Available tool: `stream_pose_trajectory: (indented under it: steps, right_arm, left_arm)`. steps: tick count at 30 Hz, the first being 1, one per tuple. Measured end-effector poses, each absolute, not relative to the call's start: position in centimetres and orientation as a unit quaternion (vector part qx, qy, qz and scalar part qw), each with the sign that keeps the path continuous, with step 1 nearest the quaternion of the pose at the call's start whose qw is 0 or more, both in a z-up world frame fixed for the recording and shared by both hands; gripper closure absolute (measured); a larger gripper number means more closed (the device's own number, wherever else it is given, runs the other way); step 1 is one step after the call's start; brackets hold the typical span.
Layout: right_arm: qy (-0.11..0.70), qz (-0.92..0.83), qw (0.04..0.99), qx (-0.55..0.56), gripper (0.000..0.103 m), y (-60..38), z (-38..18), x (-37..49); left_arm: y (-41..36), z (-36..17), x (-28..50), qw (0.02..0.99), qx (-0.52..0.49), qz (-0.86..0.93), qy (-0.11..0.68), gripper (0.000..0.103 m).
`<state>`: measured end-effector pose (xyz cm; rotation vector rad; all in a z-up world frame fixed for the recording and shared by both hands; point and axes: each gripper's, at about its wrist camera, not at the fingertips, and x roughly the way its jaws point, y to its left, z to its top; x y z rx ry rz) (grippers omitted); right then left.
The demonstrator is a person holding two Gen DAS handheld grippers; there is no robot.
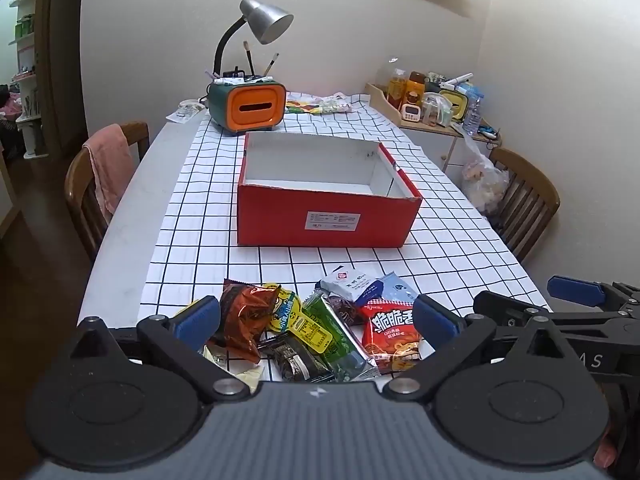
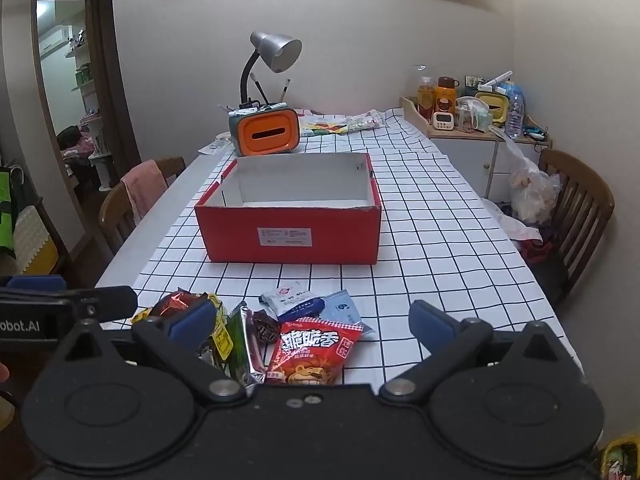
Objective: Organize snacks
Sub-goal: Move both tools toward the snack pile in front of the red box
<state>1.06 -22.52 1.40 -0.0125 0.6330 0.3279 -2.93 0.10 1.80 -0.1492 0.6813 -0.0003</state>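
Note:
A pile of snack packets lies at the table's near edge: a red packet (image 1: 391, 334) (image 2: 310, 350), a green bar (image 1: 338, 340) (image 2: 240, 344), a brown foil packet (image 1: 244, 316) (image 2: 176, 304), a yellow packet (image 1: 298, 320) and white and blue packets (image 1: 360, 284) (image 2: 292, 300). An open, empty red box (image 1: 326, 220) (image 2: 290, 234) stands beyond them. My left gripper (image 1: 316, 320) is open and empty, just above the pile. My right gripper (image 2: 312, 320) is open and empty, over the pile's right part; it also shows in the left wrist view (image 1: 576, 292).
A checked cloth (image 1: 460, 240) covers the table. An orange and green tissue box (image 1: 256, 108) (image 2: 266, 130) with a desk lamp (image 1: 266, 20) stands behind the red box. Wooden chairs (image 1: 100, 184) (image 2: 580, 200) flank the table. A cluttered side cabinet (image 2: 480, 136) is at the far right.

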Motion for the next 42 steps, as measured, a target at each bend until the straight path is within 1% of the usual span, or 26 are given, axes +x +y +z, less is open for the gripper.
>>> stream_pose_trajectory:
  steps: [7, 17, 24, 37, 42]
  right_arm:
    - [0.309, 0.157, 0.938, -0.018, 0.0, -22.45, 1.54, 0.9]
    - [0.309, 0.167, 0.936, 0.002, 0.0, -22.86, 1.61, 1.17]
    - [0.289, 0.171, 0.942, 0.01, 0.0, -22.94, 1.62, 0.84]
    - [0.316, 0.162, 0.934, -0.018, 0.0, -22.58, 1.37, 1.08]
    - [0.312, 0.162, 0.936, -0.022, 0.0, -22.6, 1.23, 0.92]
  left_arm:
    - [0.06, 1.84, -3.12, 0.94, -0.071, 0.0, 0.335, 0.0]
    - [0.14, 1.92, -3.03, 0.94, -0.068, -0.002, 0.333, 0.0]
    - [0.04, 1.89, -2.97, 0.941, -0.065, -0.001, 0.332, 0.0]
    - [-0.06, 1.4, -3.28, 0.937, -0.068, 0.001, 0.342, 0.0]
    - [-0.2, 1.18, -3.37, 0.936, -0.067, 0.003, 0.345, 0.0]
